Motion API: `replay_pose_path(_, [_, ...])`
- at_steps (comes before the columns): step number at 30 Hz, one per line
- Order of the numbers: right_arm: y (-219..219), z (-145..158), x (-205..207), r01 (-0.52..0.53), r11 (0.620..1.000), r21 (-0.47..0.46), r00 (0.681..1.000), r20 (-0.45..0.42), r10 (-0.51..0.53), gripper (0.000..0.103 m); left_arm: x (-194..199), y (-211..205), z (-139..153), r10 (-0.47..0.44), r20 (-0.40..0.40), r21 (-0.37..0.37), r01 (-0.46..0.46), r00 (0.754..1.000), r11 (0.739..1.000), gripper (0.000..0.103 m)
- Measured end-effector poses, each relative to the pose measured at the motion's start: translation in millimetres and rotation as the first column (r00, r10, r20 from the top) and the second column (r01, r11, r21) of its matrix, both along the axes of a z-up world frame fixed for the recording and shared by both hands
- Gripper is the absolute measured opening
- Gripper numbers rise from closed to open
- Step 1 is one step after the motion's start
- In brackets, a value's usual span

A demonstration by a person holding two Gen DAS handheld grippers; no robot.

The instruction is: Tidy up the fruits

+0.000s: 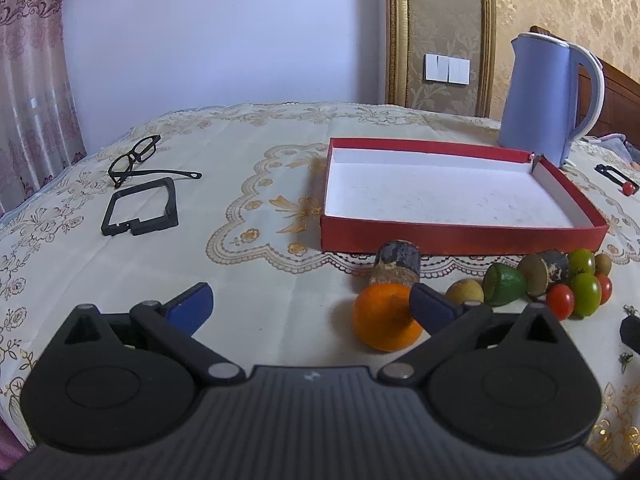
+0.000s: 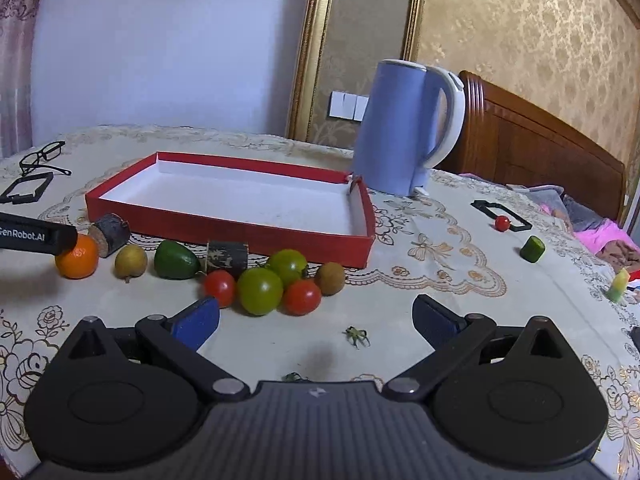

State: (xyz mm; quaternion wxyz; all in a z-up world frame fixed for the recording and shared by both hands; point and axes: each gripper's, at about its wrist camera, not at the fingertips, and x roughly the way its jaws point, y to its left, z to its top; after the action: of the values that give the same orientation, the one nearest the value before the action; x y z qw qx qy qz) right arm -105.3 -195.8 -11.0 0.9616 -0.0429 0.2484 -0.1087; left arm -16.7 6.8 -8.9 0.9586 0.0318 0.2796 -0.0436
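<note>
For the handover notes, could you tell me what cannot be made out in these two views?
- Orange: left wrist view, its right side is hidden behind the left gripper's right finger; contact cannot be judged.
- Dark object: left wrist view, cut off by the right edge, unidentifiable.
- Small green bits: right wrist view, too small to identify.
- Red box: both views, its far inner wall base is hidden by the rim angle.

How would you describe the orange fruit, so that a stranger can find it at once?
Start at the red tray in the middle of the table. A row of fruits lies along its near side. The orange is at the left end of this row, beside a small brownish fruit; it alone is bright orange.
</note>
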Motion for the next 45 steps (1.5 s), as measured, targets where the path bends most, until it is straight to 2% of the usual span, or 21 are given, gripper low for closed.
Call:
replay_pose_path(31, [-3,-2,3,0.013,0.999,0.032,1.0,0.005,-0.013,0.103,2,-4,-6,-0.029,-0.005,-0.007,0.029,1.0,1.0,0.103])
replay_pose_path(45, [-13,-2,11,0.057,0.997,0.044,0.998,0.007,-0.057,0.103,9,-12,-16,-0.058,-0.031,-0.004,0.057,0.998,0.998,0.103])
